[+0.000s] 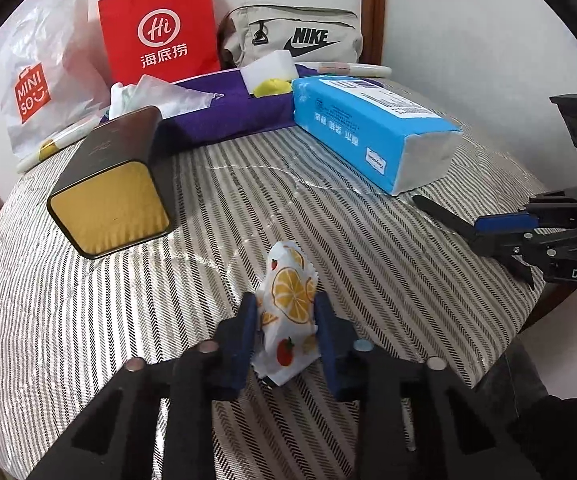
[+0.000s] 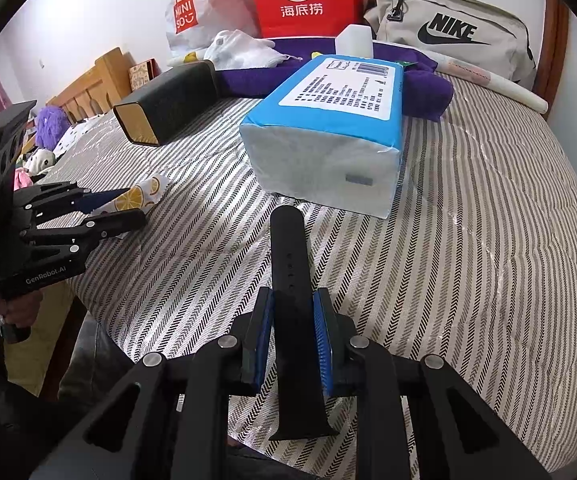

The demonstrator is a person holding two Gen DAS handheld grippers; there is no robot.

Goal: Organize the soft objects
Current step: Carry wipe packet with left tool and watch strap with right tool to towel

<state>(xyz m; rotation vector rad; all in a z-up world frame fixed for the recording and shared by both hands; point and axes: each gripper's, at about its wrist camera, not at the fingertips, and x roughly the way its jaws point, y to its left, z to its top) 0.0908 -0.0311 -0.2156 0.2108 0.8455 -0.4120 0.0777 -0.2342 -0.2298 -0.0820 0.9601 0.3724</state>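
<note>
While both grippers hang over a striped bed [image 1: 368,280], each grips something. Left gripper [image 1: 286,320] is clenched on a small packet w/ orange-slice print [image 1: 290,304], its blue pads pressing both sides, near edge of bed. Right gripper [image 2: 293,332] is clamped on a black watch strap [image 2: 290,264] that sticks out far past the fingers. Beyond, mid-bed: a blue tissue pack [image 1: 372,128] to the right, a dark tin w/ gold end [image 1: 108,184] on its side to the left. Far edge: purple cloth [image 1: 228,112], red paper bag [image 1: 160,24], white plastic bag [image 1: 44,76], beige Nike bag [image 1: 296,36].
</note>
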